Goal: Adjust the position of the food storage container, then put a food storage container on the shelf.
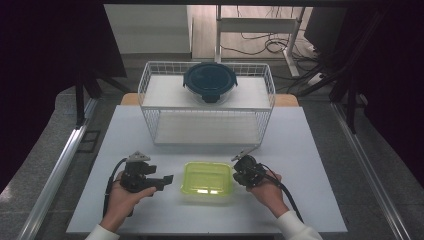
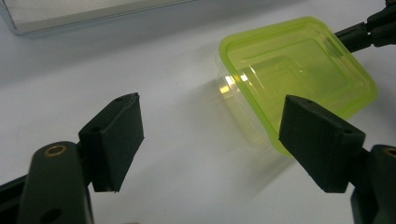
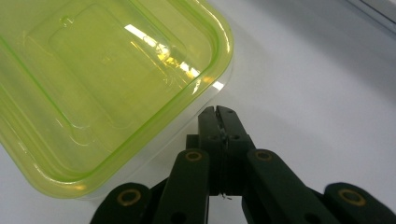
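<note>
Yellow-green lidded clear plastic box sits shut on the white table between our wide left gripper and closed, empty right gripper. Behind, a white wire rack carries a round dark-lidded container.

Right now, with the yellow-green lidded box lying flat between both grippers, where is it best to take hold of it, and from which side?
Probably by the short left side wall of the yellow-green box, coming in level from the left gripper. Its jaws stand open beside that edge, while the right gripper is shut. The box is low and flat, and its lid rim overhangs, which should give a lip.
</note>
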The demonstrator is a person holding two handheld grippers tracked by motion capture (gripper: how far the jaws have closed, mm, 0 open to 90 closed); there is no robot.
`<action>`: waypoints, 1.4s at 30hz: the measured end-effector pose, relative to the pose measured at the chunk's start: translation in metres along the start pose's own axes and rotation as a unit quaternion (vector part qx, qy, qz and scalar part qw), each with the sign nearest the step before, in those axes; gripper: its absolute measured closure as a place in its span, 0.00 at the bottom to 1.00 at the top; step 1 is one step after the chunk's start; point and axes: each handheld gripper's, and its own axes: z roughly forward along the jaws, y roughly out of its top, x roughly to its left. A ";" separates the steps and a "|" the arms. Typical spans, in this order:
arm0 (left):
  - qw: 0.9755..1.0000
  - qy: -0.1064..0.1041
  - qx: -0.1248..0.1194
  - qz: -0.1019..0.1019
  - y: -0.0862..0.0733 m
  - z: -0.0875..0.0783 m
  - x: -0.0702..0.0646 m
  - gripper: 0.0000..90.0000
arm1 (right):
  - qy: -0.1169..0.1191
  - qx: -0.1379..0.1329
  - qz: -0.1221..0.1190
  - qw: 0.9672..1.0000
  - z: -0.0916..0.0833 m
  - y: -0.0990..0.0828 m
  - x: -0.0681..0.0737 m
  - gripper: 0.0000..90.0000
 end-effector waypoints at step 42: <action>1.000 -0.012 -0.014 -0.006 0.000 -0.004 -0.005 0.22 | 0.080 -0.186 0.168 0.965 -0.065 -0.050 -0.017 0.35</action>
